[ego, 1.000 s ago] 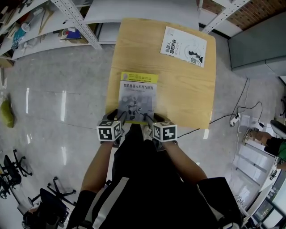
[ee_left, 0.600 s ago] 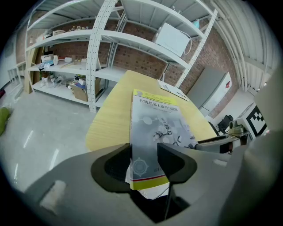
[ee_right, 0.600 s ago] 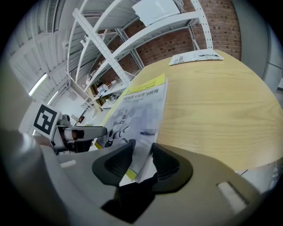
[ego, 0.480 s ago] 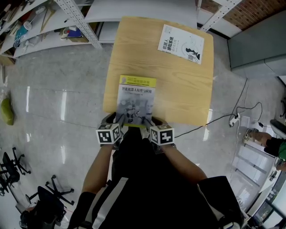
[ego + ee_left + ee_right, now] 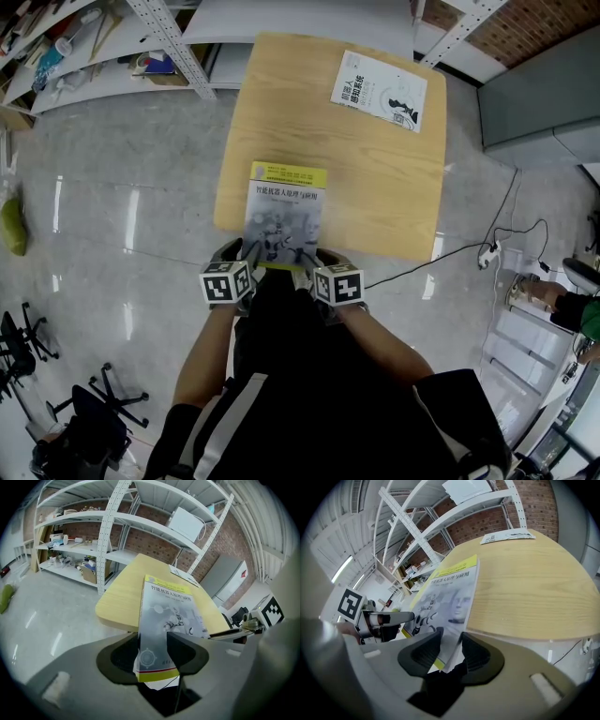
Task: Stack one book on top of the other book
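We are pinching the grey, yellow-banded, robot-printed book [image 5: 284,208] with the left hand-held gripper [image 5: 247,249] and the right hand-held gripper [image 5: 306,253].

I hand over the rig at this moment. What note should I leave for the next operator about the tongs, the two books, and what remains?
Left tongs: closed on the near edge of the grey book.
Right tongs: closed on the same edge.
Grey book: its near end overhangs the table.
White book: flat at the far right corner.
Done: grey book gripped.
Left: carry it over and set it on the white book.
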